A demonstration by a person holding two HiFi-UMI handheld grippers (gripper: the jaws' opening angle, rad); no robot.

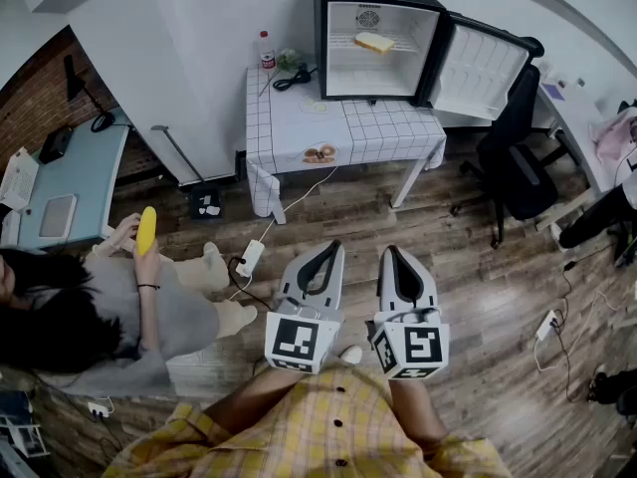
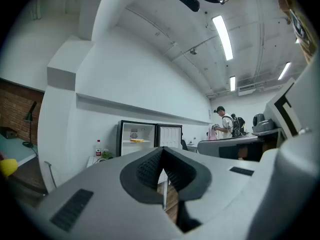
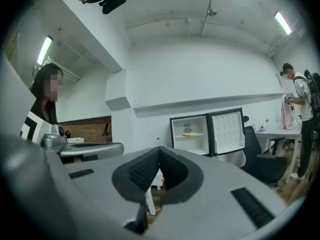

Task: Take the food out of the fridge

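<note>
A small black fridge (image 1: 333, 8) stands on a white table (image 1: 388, 127) across the room, its door (image 1: 480, 66) swung open to the right. A yellow piece of food (image 1: 374, 42) lies on its upper shelf, also visible as the food (image 2: 137, 141) and the food (image 3: 188, 133) in the two gripper views. My left gripper (image 1: 329, 248) and right gripper (image 1: 388, 252) hang side by side low in the head view, far from the fridge, pointing level toward it. Both are shut with nothing between the jaws.
A seated person holds a yellow object (image 1: 146, 230) at the left, beside a blue desk (image 1: 70, 182). A black office chair (image 1: 513, 162) stands right of the table. A red-capped bottle (image 1: 266, 50) and black cable (image 1: 292, 78) lie on the table. Power strips and cords trail over the wood floor.
</note>
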